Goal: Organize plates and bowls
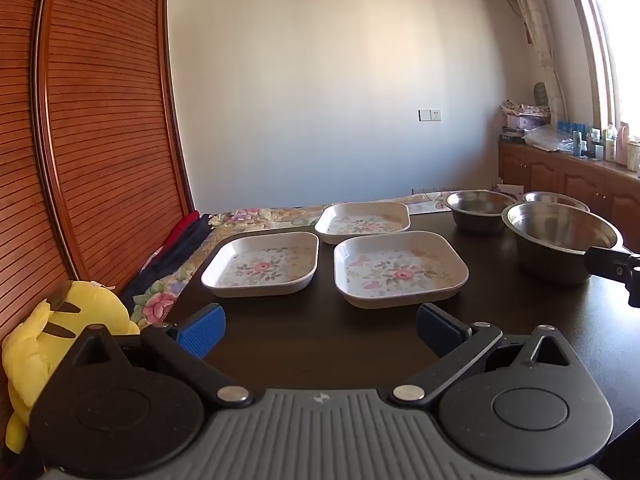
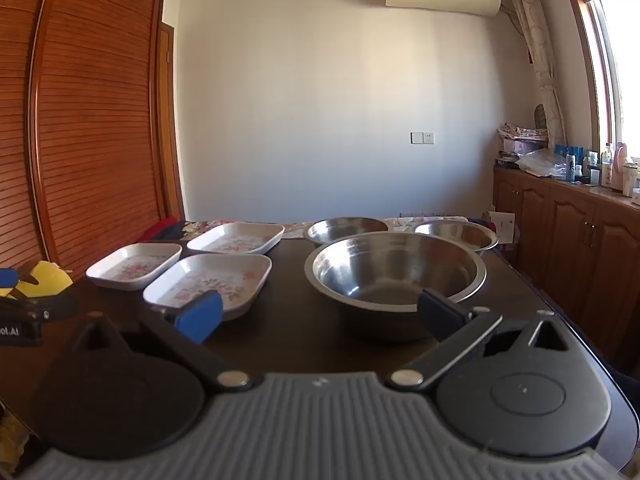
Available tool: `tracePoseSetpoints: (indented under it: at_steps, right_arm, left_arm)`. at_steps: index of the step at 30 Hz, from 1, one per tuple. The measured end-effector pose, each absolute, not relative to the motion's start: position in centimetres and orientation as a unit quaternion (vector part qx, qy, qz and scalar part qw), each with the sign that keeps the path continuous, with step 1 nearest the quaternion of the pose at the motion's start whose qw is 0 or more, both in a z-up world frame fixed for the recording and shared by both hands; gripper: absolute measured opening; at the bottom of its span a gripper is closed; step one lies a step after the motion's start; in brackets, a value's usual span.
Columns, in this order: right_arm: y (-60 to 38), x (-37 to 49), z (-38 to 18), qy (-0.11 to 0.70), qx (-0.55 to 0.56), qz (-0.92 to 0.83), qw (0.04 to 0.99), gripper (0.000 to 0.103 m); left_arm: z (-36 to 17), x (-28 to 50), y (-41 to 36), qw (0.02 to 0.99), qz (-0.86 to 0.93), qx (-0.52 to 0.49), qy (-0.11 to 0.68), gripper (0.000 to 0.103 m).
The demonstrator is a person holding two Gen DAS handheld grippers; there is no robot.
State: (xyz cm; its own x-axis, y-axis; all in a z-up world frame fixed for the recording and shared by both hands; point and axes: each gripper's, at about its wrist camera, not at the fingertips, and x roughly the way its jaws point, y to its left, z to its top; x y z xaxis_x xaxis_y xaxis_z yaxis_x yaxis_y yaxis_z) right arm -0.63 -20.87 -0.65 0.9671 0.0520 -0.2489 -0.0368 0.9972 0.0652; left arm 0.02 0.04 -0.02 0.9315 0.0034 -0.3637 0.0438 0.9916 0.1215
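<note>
Plates and bowls lie spread before us on the dark table: three square floral plates, one at eleven o'clock, one at one o'clock, one farther off at twelve, all apart and unstacked. From our right wrist view the large steel bowl stands at twelve o'clock, with two smaller steel bowls behind it at eleven and one. Our left gripper and right gripper both gape wide with nothing between the jaws, short of the dishes.
</note>
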Motion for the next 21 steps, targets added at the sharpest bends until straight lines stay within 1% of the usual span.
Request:
tracePoseSetpoints:
  at_steps: [21]
  right_arm:
    - [-20.99, -0.77, -0.68, 0.126, 0.029, 0.022, 0.991, 0.103]
  left_arm:
    - [-0.03, -0.12, -0.01, 0.981, -0.006, 0.068, 0.184, 0.103]
